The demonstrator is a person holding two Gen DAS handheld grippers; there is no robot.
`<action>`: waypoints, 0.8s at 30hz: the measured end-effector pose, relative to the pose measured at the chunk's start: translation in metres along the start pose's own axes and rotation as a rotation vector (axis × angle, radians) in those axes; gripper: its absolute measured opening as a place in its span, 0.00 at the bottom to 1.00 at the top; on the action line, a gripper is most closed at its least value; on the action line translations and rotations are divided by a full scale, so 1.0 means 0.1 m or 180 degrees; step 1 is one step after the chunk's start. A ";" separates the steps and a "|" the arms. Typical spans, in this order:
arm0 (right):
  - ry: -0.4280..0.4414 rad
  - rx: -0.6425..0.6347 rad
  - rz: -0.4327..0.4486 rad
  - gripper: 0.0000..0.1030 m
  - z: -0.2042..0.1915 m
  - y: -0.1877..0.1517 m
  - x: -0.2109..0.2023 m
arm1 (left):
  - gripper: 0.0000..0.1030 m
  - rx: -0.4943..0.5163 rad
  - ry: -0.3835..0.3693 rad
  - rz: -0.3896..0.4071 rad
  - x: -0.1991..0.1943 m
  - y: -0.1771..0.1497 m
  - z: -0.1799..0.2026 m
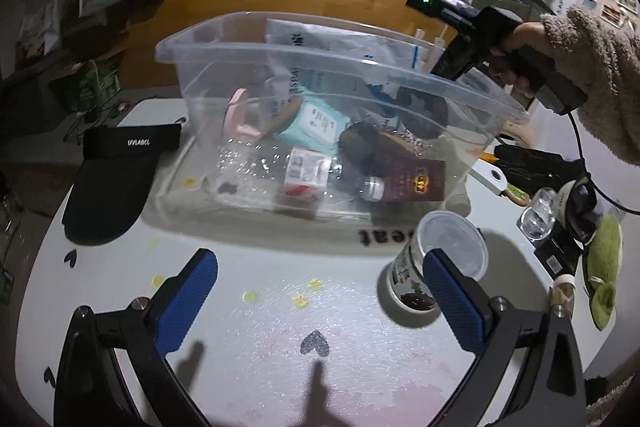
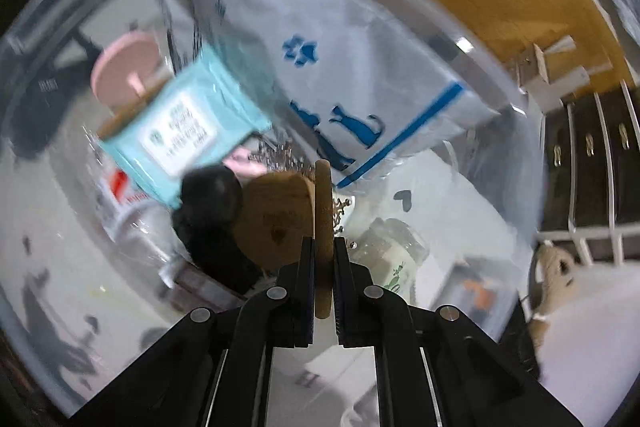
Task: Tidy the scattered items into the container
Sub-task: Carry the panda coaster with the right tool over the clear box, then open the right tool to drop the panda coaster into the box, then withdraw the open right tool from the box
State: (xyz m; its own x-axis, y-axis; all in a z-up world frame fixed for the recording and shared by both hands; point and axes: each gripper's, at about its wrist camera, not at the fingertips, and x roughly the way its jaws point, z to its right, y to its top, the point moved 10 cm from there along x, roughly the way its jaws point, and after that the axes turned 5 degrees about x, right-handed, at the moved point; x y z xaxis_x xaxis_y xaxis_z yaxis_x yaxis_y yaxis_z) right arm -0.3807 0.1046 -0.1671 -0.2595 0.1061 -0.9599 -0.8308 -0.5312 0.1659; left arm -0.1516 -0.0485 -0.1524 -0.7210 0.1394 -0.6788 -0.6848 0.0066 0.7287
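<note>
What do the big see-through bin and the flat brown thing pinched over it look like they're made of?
The bin looks like clear, glossy plastic: its contents show through the walls, and the rim catches highlights. The brown disc held edge-on in the right gripper looks like matte cork or wood, going by its tan, grainy, unshiny edge; blur leaves that open.

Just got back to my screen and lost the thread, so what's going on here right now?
A person is tidying items into the clear plastic bin. The right tool is inside it, shut on a thin wooden handle above the teal wipes pack and white cat-print bag. The left tool hovers open over the white table, one finger beside the clear-lidded printed jar. A black visor lies outside the bin.
</note>
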 end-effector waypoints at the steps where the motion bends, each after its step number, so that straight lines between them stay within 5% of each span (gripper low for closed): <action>1: -0.0030 -0.0016 -0.0058 0.08 -0.01 0.01 0.05 | 1.00 -0.0014 0.0007 -0.0004 0.00 0.00 -0.01; 11: -0.0134 -0.0010 -0.0418 0.10 -0.09 0.08 0.30 | 1.00 -0.0064 0.0088 -0.0004 -0.02 0.00 -0.11; 19: 0.0227 0.0371 -0.0461 0.17 -0.10 0.11 0.28 | 1.00 -0.0055 0.0103 0.0015 -0.05 0.01 -0.17; 21: 0.0336 0.0429 -0.0447 0.43 -0.09 0.11 0.23 | 1.00 -0.0043 0.0098 0.0015 -0.06 0.01 -0.17; 22: 0.0344 0.0451 -0.0415 0.74 -0.06 0.12 0.20 | 1.00 -0.0039 0.0093 0.0014 -0.06 0.01 -0.16; 24: 0.0324 0.0484 -0.0302 0.83 -0.04 0.17 0.12 | 1.00 -0.0029 0.0085 0.0019 -0.07 0.02 -0.16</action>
State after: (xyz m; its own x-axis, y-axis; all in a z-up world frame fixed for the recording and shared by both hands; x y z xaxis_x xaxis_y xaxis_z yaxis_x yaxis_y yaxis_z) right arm -0.3961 0.0929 -0.1771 -0.1317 0.0601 -0.9895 -0.9160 -0.3890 0.0983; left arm -0.1499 -0.0656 -0.1477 -0.7275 0.1129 -0.6768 -0.6814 -0.0031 0.7319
